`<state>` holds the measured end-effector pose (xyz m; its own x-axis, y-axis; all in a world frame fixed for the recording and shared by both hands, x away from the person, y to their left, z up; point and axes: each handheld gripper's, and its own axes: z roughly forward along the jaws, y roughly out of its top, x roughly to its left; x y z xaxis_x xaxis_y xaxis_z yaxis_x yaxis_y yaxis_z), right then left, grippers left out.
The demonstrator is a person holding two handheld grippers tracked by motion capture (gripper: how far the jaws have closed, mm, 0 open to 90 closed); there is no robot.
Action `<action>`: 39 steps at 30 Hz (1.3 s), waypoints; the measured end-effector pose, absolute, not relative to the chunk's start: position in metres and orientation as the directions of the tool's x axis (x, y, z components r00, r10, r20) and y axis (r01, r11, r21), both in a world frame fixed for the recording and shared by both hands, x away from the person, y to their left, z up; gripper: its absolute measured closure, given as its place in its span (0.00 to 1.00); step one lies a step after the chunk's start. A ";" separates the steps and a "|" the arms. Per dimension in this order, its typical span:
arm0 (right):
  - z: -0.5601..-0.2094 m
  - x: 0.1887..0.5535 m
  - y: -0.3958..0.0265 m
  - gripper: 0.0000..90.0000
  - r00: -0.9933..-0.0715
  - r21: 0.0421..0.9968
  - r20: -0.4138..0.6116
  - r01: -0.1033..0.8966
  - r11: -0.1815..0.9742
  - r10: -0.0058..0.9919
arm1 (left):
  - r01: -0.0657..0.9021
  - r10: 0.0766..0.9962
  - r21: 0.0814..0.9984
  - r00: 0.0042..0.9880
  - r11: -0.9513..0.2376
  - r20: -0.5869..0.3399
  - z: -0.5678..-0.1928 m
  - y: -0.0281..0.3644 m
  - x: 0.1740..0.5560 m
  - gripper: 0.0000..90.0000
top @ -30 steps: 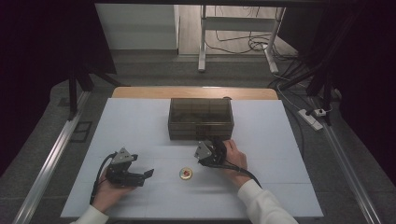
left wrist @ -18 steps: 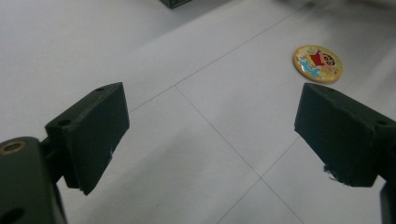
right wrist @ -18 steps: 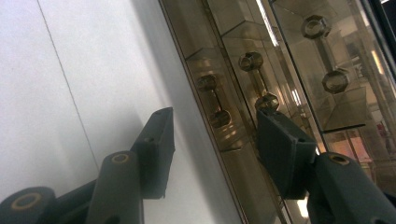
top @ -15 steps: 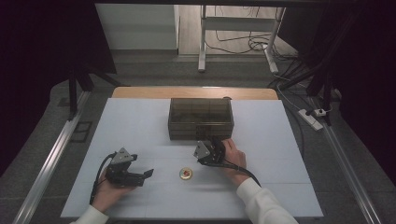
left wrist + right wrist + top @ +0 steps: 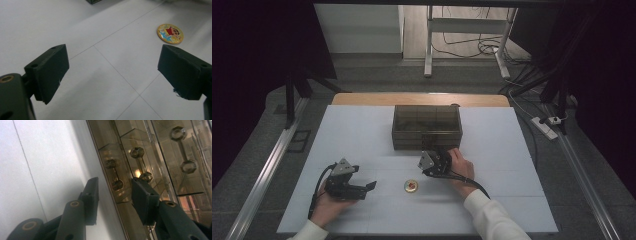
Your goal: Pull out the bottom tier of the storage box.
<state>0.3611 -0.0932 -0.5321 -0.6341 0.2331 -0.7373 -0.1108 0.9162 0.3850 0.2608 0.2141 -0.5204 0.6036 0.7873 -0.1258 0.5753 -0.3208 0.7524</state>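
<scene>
Item: right gripper (image 5: 113,186); I hold it at the front face of the smoky clear drawer box (image 5: 427,126), jaws straddling a small bar handle (image 5: 114,174) on one drawer; the jaws have just been closing and now stand narrowed, yet I see a gap on each side of the handle, so no pinch yet; in the high view the right gripper (image 5: 434,161) sits just below the box front, much where it was a second ago.

Item: left gripper (image 5: 112,72); jaws spread wide, nothing between them; it rests low over the white table (image 5: 362,135) at the left, unmoved.

Item: cartoon badge (image 5: 170,33); round, yellow, flat on the table between the two grippers, apart from both; also at (image 5: 410,186).

Reading: I judge the narrowing to be the start of a grip on the drawer handle, a pull to follow; the badge waits, likely for that drawer.
</scene>
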 end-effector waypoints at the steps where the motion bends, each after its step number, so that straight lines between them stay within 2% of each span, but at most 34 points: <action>1: -0.533 0.361 -0.093 0.66 -0.633 0.381 -0.740 -0.112 0.918 0.230 | 0.575 0.787 0.753 0.604 -0.321 -0.126 -0.520 0.214 0.261 0.11; 10: -0.536 0.364 -0.091 0.71 -0.623 0.361 -0.752 -0.116 0.925 0.216 | 0.575 0.789 0.753 0.601 -0.320 -0.124 -0.520 0.215 0.261 0.11; 31: -0.542 0.367 -0.085 0.74 -0.594 0.320 -0.785 -0.142 0.937 0.177 | 0.573 0.790 0.754 0.601 -0.320 -0.122 -0.520 0.215 0.260 0.11; 39: -0.543 0.368 -0.082 0.79 -0.576 0.287 -0.804 -0.157 0.945 0.148 | 0.574 0.790 0.755 0.600 -0.318 -0.123 -0.520 0.215 0.260 0.11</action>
<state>0.3683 -0.0819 -0.5433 -0.5763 0.1479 -0.8038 -0.1573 0.9450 0.2867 0.2602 0.2154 -0.5196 0.6003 0.7902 -0.1233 0.5735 -0.3179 0.7550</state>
